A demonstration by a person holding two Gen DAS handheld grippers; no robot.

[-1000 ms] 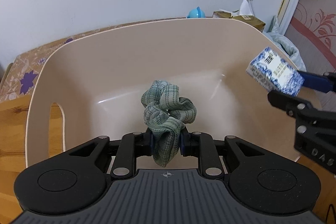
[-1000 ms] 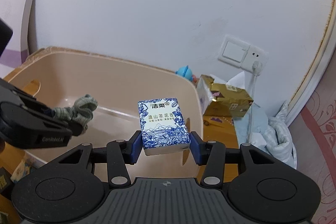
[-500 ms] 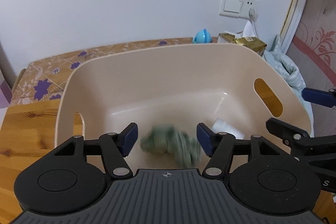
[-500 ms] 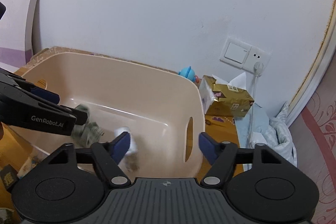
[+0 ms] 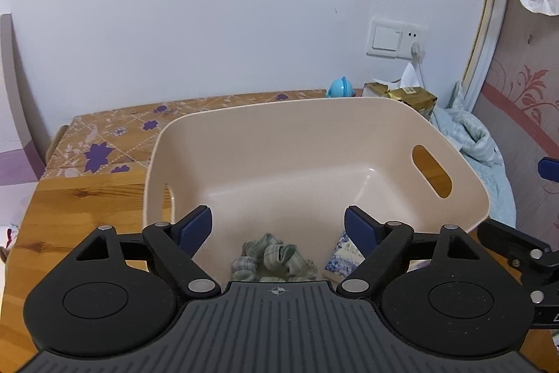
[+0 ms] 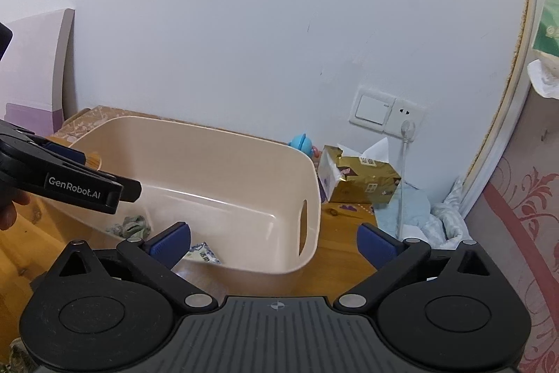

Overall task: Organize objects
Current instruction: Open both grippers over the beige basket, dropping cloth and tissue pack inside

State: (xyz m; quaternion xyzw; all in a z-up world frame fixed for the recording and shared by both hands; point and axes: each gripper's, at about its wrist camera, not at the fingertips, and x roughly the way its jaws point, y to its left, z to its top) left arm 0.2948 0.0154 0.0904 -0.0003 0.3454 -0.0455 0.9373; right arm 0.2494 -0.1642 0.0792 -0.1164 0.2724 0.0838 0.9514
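Now both items sit in the beige plastic bin (image 5: 391,114) on the wooden table (image 5: 77,205): green plaid scrunchie (image 5: 272,259) on the bin floor at the near wall, blue-and-white tissue pack (image 5: 340,256) just beside it to its right, apparently leaning on the near wall. Left gripper (image 5: 277,228) hangs above the scrunchie, jaws spread and just opened, nothing between them; scrunchie lies directly below and slightly behind the jaw line. Right gripper (image 6: 274,243) jaws also just opened, spread wide and empty; tissue pack (image 6: 202,256) shows below its left pad, inside the bin (image 6: 244,149). Likely drop step done, both hands clear to fetch more. Gold tissue box (image 6: 363,180), blue toy (image 6: 302,144) and crumpled light-blue cloth (image 6: 419,212) lie beyond the bin on the right, nearer the right gripper.
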